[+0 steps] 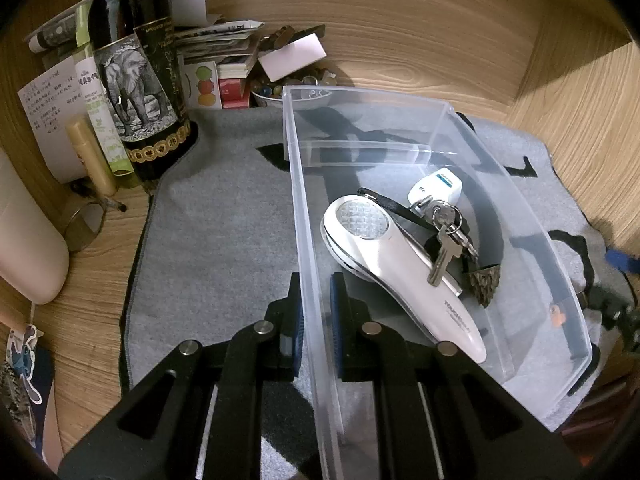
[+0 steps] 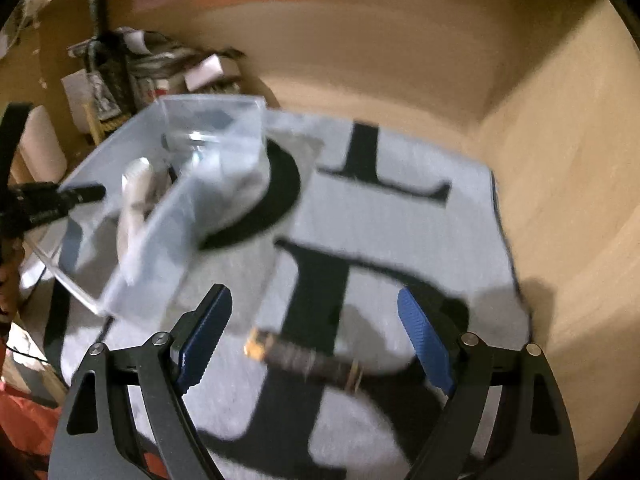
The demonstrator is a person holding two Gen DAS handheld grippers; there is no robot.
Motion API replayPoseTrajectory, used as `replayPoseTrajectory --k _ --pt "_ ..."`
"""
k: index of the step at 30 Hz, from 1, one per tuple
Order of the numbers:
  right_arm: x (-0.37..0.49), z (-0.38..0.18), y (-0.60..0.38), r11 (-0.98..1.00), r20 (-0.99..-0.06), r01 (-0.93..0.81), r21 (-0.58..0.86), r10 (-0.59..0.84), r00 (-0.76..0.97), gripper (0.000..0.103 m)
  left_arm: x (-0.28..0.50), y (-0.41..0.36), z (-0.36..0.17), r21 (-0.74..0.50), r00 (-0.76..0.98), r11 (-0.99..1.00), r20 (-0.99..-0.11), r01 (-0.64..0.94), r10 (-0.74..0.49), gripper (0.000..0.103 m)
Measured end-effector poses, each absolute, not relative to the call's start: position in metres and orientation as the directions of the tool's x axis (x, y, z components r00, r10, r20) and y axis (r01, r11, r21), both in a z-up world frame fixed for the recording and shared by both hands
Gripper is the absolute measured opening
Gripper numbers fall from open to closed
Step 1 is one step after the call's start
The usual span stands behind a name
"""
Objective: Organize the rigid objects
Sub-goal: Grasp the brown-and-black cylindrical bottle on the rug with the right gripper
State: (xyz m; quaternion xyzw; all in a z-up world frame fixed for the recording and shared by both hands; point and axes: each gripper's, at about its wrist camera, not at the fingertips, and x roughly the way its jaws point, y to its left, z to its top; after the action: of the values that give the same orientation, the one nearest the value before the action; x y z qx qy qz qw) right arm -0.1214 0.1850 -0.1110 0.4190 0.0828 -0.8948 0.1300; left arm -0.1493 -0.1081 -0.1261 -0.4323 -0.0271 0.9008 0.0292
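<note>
A wooden desk [image 1: 420, 40] is carrying a grey mat [image 1: 224, 216] printed with large black letters, and a clear plastic bin [image 1: 516, 216] is sitting on the mat's left part as the right wrist view shows it. A dark bottle [image 1: 136, 76] with an elephant label is standing beyond the mat's far left corner, beside a heap of papers [image 1: 224, 40]. Inside the bin a white handheld device [image 1: 404, 276] is lying lengthwise, with a bunch of keys [image 1: 444, 236] resting across it and a white tag [image 1: 438, 188] just beyond the keys. The left gripper [image 1: 316, 308] is clamping the bin's near left wall, one finger sitting outside the wall and one inside, the jaws drawn narrow onto the plastic. The right gripper [image 2: 316, 320] is hovering over the mat with its blue-padded jaws spread wide and nothing between the pads. A small dark cylinder [image 2: 304, 360] with a yellowish end is lying on the mat below the gap between those fingers, well apart from the bin; the right wrist view is blurring, so its finer detail cannot be told
</note>
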Motion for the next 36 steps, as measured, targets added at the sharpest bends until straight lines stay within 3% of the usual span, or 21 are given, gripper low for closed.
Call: replayPoseTrajectory --k 9,16,20,36 --pt "-0.124 -0.154 0.191 -0.971 -0.837 0.231 0.051 -0.168 -0.520 0.084 -0.149 -0.107 -0.126 -0.069 -0.625 -0.997 -0.777 -0.032 0.074 0.010" --pt "-0.123 -0.154 0.179 -0.978 -0.820 0.209 0.021 -0.137 -0.556 0.093 -0.149 -0.106 -0.126 -0.072 -0.625 -0.997 -0.777 -0.031 0.076 0.010" --pt "-0.123 -0.150 0.179 -0.979 -0.809 0.205 0.002 -0.122 -0.575 0.082 -0.149 -0.106 -0.126 -0.071 -0.625 -0.997 -0.777 -0.030 0.074 0.010" --pt "-0.149 -0.094 0.164 -0.971 -0.717 0.239 -0.008 -0.161 -0.678 0.082 -0.145 -0.103 -0.127 -0.085 -0.624 -0.996 -0.777 -0.028 0.084 0.010"
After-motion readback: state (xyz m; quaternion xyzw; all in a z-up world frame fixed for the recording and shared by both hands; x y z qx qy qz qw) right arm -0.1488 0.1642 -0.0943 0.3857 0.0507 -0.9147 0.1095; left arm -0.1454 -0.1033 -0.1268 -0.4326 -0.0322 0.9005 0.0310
